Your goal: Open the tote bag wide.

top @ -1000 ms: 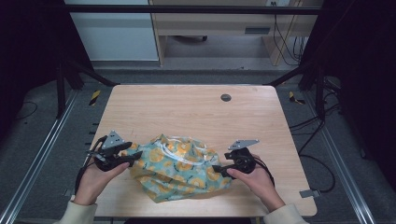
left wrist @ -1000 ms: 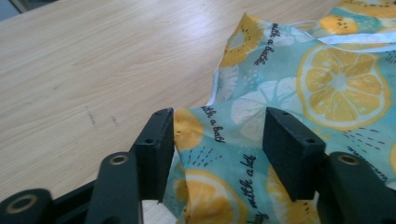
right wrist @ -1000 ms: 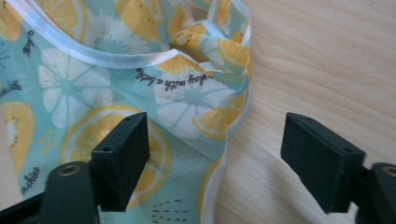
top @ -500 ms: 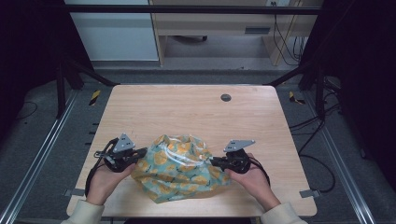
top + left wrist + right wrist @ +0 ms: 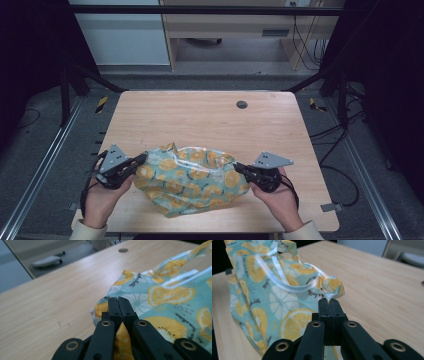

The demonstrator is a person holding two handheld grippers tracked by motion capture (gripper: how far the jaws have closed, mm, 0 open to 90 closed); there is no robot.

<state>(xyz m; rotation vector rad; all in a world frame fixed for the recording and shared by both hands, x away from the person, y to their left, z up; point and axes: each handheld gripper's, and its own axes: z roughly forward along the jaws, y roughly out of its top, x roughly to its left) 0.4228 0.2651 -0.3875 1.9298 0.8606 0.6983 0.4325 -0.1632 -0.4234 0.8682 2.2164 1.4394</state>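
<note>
The left claw [image 5: 140, 161] is closed tight on the left edge of the fruit-print bag [image 5: 192, 180]; its jaws were just closing, w/ the plastic pinched between them. The bag is spread near the front of the tabletop [image 5: 200, 117], in the middle, btw. both claws. The right claw [image 5: 239, 168] is also clamped on the bag's right corner, its jaws just shut on it. The step in hand is judged to be the grasp of both sides. Next, approx. equal lifting and pulling apart is probably needed, so the bag is stretched flat w/o slipping.
</note>
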